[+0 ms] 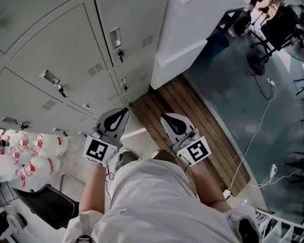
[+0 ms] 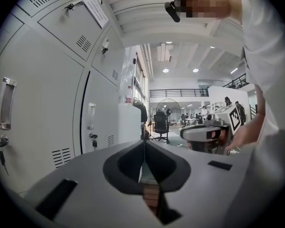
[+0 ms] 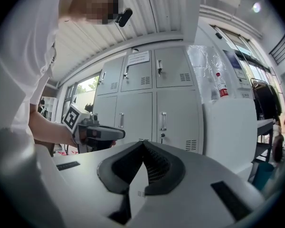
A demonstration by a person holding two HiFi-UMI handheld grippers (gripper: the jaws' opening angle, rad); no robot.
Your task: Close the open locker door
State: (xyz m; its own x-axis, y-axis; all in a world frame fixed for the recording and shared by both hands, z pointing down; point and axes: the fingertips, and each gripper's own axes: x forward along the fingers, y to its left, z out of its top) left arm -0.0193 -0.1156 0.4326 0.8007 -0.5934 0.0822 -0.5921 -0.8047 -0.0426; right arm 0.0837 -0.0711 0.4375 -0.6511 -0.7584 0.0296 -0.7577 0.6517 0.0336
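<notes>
**Locker bank** [image 1: 66, 59]: grey steel compartments fill the upper left of the head view, directly ahead of you. Every door that shows lies flush with its frame, and no open locker door appears in any view. It is probably either shut already or outside the frames. With the doors flush, what the compartments hold is hidden.

**White cabinet** [image 1: 187, 29]: stands just beside the bank's right end.

**Plank strip** [image 1: 192, 120]: wooden flooring along the foot of the lockers, where you stand.

**Plastic bottles** [image 1: 30, 153]: a cluster with red labels, low at the left near the bank. Their fill level cannot be read.

**Left hand-held gripper** [image 1: 124, 111] and **right hand-held gripper** [image 1: 165, 117]: you hold them level and side by side, apart from each other, pointing toward the bank and touching nothing. Each gripper view shows its jaws pressed together with nothing between them. That fits the job, since a door is pushed, not grasped.

**Key** [image 1: 120, 54]: hangs from the lock below a door handle [image 1: 115, 37], within reach for locking.
</notes>
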